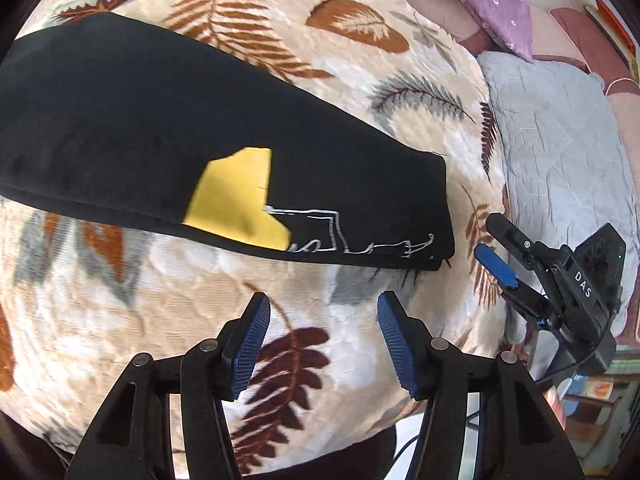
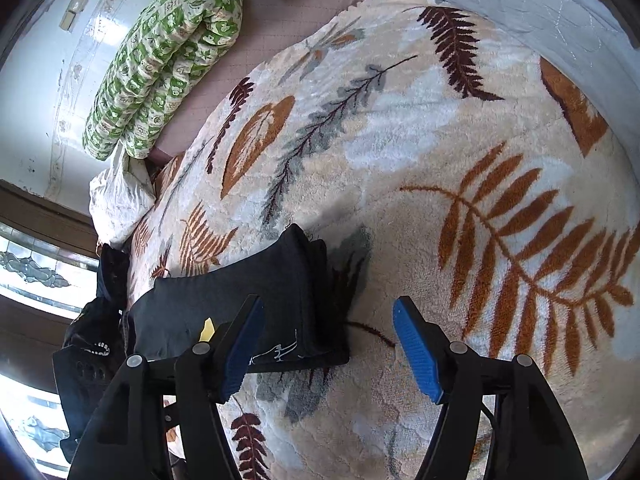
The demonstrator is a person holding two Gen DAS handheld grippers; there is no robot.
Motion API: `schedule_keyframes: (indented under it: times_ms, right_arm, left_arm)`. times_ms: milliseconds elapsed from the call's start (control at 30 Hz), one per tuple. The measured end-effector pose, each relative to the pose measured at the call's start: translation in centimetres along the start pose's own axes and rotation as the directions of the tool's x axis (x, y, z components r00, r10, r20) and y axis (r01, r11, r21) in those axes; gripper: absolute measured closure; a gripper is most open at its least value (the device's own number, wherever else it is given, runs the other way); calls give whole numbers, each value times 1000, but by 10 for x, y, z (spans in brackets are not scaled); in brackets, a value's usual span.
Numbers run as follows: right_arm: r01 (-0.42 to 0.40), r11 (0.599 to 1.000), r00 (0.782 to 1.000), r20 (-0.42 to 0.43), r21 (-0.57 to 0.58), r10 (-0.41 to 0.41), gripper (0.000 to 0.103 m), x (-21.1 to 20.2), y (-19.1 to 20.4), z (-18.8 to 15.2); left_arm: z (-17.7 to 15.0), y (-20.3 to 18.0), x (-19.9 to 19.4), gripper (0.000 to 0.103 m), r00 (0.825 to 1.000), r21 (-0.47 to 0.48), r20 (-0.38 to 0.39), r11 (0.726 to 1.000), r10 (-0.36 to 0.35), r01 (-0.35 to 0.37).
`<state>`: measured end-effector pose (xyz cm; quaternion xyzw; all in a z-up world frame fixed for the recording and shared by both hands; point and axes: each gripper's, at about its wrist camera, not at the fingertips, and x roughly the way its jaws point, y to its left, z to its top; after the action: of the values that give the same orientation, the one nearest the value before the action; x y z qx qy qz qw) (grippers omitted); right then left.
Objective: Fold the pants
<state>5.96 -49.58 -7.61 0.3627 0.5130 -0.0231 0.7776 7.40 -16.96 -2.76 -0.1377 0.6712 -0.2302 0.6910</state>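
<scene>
Black pants [image 1: 168,136] with a yellow patch [image 1: 236,196] and white line print lie folded in a long strip on a leaf-pattern blanket [image 1: 312,60]. My left gripper [image 1: 324,320] is open and empty, just in front of the pants' near edge. My right gripper [image 1: 490,238] shows at the right, open, just off the pants' right end. In the right wrist view the pants [image 2: 248,304] lie left of centre, and my right gripper [image 2: 328,328] is open with its left finger over their near corner.
A grey quilt [image 1: 560,152] and a purple pillow [image 1: 496,4] lie at the right. A green patterned quilt [image 2: 168,56] and a white bag [image 2: 116,196] lie by the wall. More dark clothing [image 2: 88,352] hangs at the bed's left edge.
</scene>
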Motion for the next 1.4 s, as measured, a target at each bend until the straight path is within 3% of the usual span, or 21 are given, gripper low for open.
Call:
schedule_keyframes:
  times_ms: [367,567,700,800,867,1133,1267,1333,1400]
  right_arm:
    - [-85,996,989,-121,-28,81,33,52,0,36]
    - [-193,980,960,-215,-53,177,34,79,12,50]
    - [-221,973,945,-261,-67,197,41,86,17,51]
    - [-214,975,946,-264,-66,190,56,86,10,51]
    - [-206,977,947,-262,-53,185,73,86,3,52]
    - [-212,975,945,-269,-65,188,71,87,2,51]
    - [-192,976,954,-254,-99,162,73,86,5,49]
    - [-176,977,959,-246,-117,143,76,85,8,48]
    - [-174,979,960,-239,-106,145,77,84,7,47]
  left_arm:
    - [13,4,30,47,1000,-142,9,990,6,-5]
    - [17,-5,44,47,1000,-176,20,984,11,-7]
    - [19,-9,48,42,999,-210,34,978,11,-4]
    - [21,-15,53,41,999,-221,47,975,25,-14]
    - [23,-20,57,41,997,-221,57,975,46,-32]
    - [20,-42,67,42,987,-219,76,969,138,-119]
    - [18,-51,73,54,986,-212,65,968,151,-135]
    - [19,-52,75,67,988,-201,58,971,142,-128]
    - [22,-44,75,86,995,-212,35,974,90,-81]
